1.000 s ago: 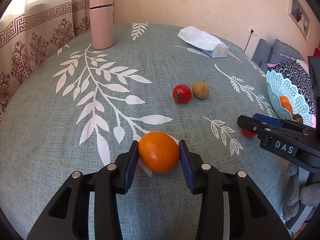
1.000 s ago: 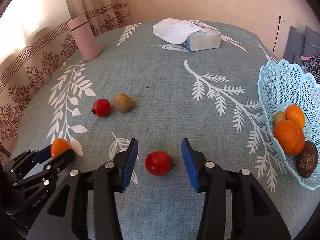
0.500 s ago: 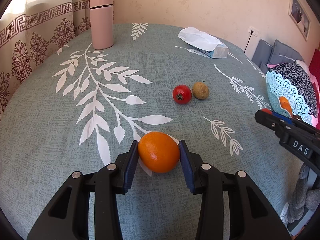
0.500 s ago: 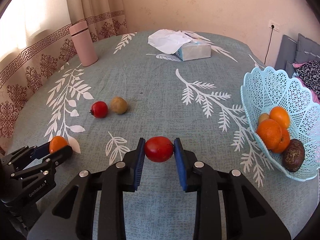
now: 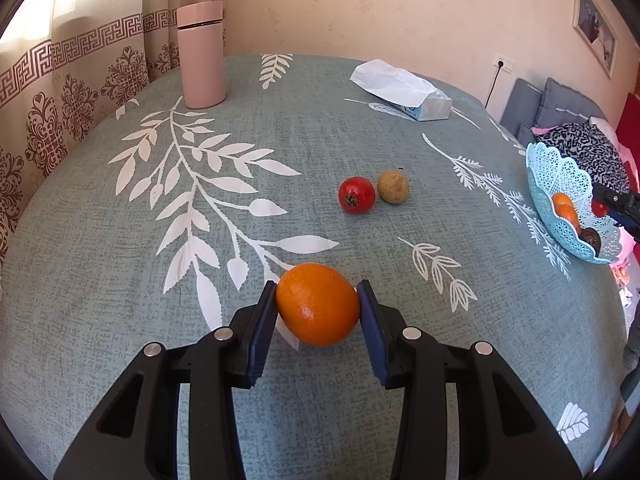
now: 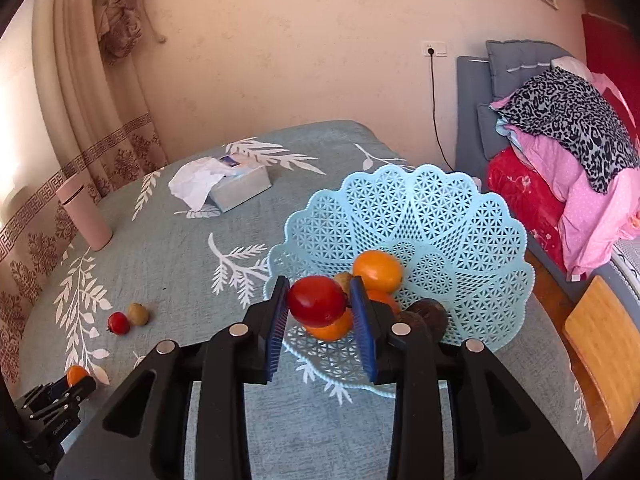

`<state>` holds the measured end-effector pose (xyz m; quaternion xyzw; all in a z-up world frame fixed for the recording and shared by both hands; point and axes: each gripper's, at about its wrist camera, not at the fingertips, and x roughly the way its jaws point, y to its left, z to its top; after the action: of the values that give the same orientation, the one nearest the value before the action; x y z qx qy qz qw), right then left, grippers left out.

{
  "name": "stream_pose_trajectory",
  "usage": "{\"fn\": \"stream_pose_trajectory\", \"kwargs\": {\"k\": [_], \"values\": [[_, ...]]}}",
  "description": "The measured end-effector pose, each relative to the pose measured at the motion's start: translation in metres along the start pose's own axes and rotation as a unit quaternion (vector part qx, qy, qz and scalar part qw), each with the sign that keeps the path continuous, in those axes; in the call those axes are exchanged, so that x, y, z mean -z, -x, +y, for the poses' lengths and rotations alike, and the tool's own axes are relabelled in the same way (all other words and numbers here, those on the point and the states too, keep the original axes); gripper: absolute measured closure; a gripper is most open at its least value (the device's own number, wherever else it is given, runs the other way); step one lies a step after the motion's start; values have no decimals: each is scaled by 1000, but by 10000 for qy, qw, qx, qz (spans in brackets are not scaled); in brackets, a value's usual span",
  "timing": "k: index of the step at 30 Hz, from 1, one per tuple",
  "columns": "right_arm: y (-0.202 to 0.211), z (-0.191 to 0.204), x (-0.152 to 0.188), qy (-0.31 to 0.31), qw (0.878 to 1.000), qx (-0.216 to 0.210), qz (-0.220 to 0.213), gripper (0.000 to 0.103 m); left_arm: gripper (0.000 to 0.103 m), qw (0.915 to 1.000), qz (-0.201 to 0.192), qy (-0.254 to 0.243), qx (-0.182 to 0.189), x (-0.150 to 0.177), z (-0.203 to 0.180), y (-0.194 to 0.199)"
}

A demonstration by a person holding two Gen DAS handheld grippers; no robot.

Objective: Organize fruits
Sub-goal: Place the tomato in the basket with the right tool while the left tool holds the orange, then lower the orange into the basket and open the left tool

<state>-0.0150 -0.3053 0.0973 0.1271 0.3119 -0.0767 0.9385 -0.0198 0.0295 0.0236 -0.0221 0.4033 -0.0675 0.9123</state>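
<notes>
- The right gripper [image 6: 320,306], whose jaws have just been opening, has a red tomato [image 6: 316,301] between its blue pads, long axis running pad to pad; whether the pads press it cannot be told.
- The tomato hangs over the near rim of a pale blue lattice basket [image 6: 460,220] holding oranges [image 6: 377,271] and a dark fruit [image 6: 430,314].
- The left gripper [image 5: 319,309] clamps an orange [image 5: 318,309], its long axis lying across the pads, low over the leaf-print tablecloth [image 5: 120,260].
- Further off lie a second tomato [image 5: 356,195], stem end facing the camera, and a brownish fruit [image 5: 393,187] just right of it.
- No readable writing.
</notes>
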Motion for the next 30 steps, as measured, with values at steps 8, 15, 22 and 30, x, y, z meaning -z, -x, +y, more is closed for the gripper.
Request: {"fn": "stream_pose_trajectory", "kwargs": {"k": [8, 15, 22, 30], "values": [[0, -34, -2, -244, 9982, 462, -301, 51, 62, 9998, -132, -119, 46, -13, -12, 14], [-4, -54, 1, -470, 9959, 643, -434, 51, 62, 9985, -403, -356, 75, -32, -36, 33], [-1, -56, 2, -394, 9938, 778, -697, 51, 62, 9956, -575, -681, 289, -53, -78, 42], [4, -47, 5, -142, 9912, 893, -964, 43, 62, 9919, -456, -953, 705, -77, -132, 28]]}}
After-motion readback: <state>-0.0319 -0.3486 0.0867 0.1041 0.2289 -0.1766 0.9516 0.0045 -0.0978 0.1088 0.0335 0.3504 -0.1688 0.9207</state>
